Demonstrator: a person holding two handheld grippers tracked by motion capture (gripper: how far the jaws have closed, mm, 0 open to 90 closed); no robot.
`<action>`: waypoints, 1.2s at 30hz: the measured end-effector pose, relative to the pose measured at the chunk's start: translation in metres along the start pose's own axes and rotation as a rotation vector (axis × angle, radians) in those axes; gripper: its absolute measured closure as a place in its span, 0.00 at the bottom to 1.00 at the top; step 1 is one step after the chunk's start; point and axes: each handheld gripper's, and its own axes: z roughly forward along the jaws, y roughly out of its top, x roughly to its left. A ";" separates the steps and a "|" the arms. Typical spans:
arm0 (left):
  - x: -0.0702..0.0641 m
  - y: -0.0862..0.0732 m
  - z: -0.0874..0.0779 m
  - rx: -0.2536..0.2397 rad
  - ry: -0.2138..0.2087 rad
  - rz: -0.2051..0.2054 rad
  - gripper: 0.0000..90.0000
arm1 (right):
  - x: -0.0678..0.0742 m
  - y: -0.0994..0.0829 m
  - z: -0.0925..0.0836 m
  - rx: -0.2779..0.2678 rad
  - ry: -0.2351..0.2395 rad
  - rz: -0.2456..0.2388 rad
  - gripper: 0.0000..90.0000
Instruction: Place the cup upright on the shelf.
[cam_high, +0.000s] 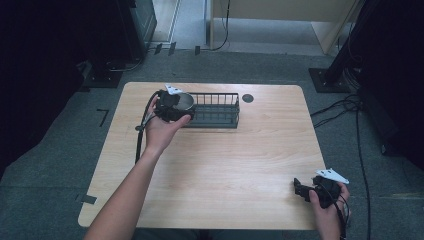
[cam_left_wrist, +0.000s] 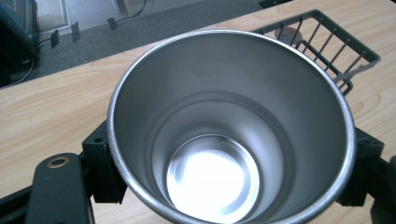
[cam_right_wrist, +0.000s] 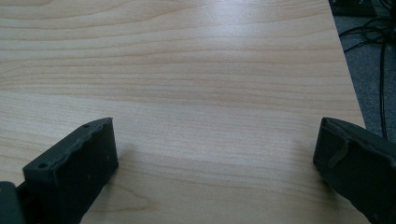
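A pale wooden table with rounded corners (cam_high: 215, 170) carries the whole scene, and toward its far edge stands a black wire rack basket, long and low (cam_high: 215, 111). At the near left end of that basket the left gripper (cam_high: 172, 106) is clamped on a polished stainless-steel cup with a flared rim (cam_left_wrist: 229, 126); in the left gripper view the two black jaws press against the cup's outer wall on opposite sides, and the cup's open mouth faces the camera, its bright bottom visible and nothing inside. The cup is held off the tabletop, just beside the basket's end wall, with the basket's corner showing behind its rim. The step in hand looks like carrying the cup to the basket, most likely to set it inside. The next move probably calls for lifting the cup clear of the wire wall, bringing it over the basket's open floor, lowering it until it rests there, and only then loosening the grip; the flared rim could catch the wires if it travels too low. The right gripper (cam_high: 300, 189) rests at the near right corner of the table, its jaws spread wide over bare wood with nothing between them.
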 end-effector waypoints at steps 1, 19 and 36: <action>0.000 0.000 0.000 0.000 0.000 0.000 0.21 | 0.000 0.000 0.000 0.000 0.000 0.000 0.00; 0.005 0.034 0.023 -0.006 0.009 -0.016 0.21 | 0.000 0.000 0.000 0.000 0.000 0.000 0.00; 0.011 0.039 0.056 -0.016 0.040 -0.031 0.21 | 0.000 0.000 0.000 0.000 0.000 0.000 0.00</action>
